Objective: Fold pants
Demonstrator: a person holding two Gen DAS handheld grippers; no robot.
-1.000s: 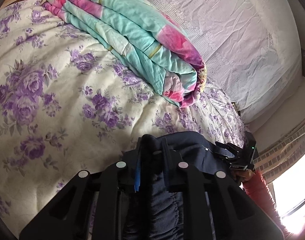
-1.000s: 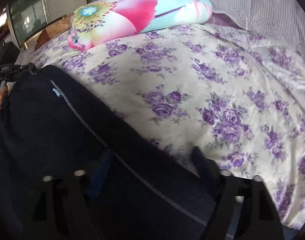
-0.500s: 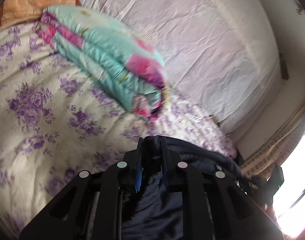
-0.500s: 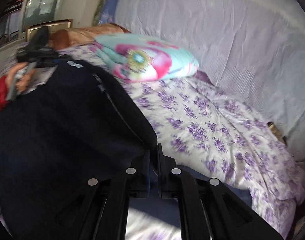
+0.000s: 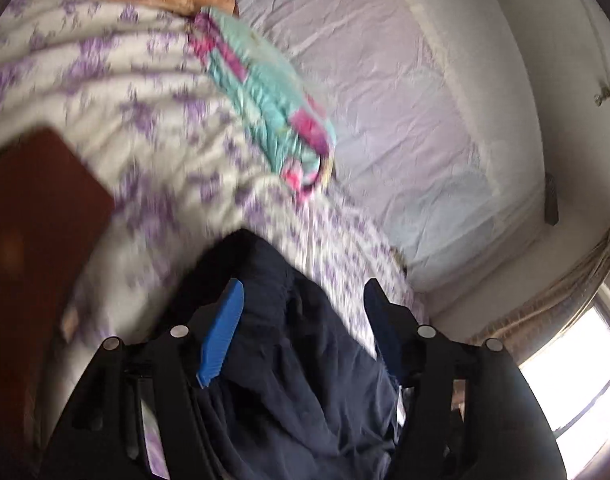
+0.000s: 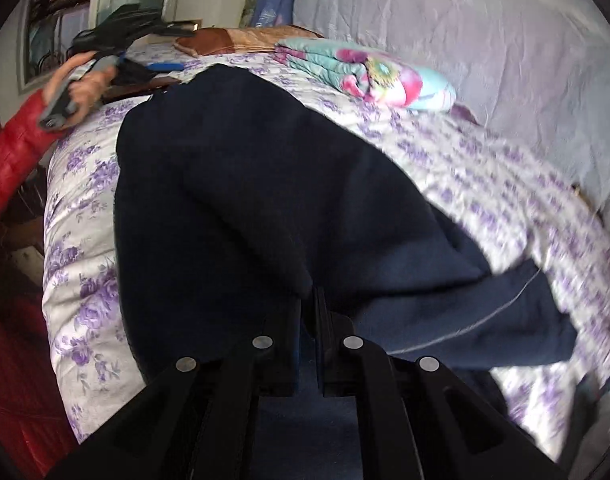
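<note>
Left wrist view: the left claw (image 5: 301, 300) is spread wide, its blue pad and dark finger well apart, and grips nothing. The pants (image 5: 289, 360) lie bunched on the bed (image 5: 105, 92) directly beneath and between the fingers, apparently not pinched. The picture is smeared, so contact is hard to judge. The risk here, as I judge it: the freed end is heaped rather than flat, so the fold may set with wrinkles or slide toward the bed's edge beside the brown board (image 5: 33, 220). A quilt (image 5: 273, 120) sits farther up the bed.

Right wrist view: the right claw (image 6: 307, 304) is pressed together, pinching a fold of the pants (image 6: 265, 184), which spread dark across the bed (image 6: 85, 280) ahead of it, one leg trailing right. If this pinch holds only one layer, pulling could drag the layers out of line. The left claw (image 6: 145, 56) hangs beyond the far end, well clear of the cloth.
</note>
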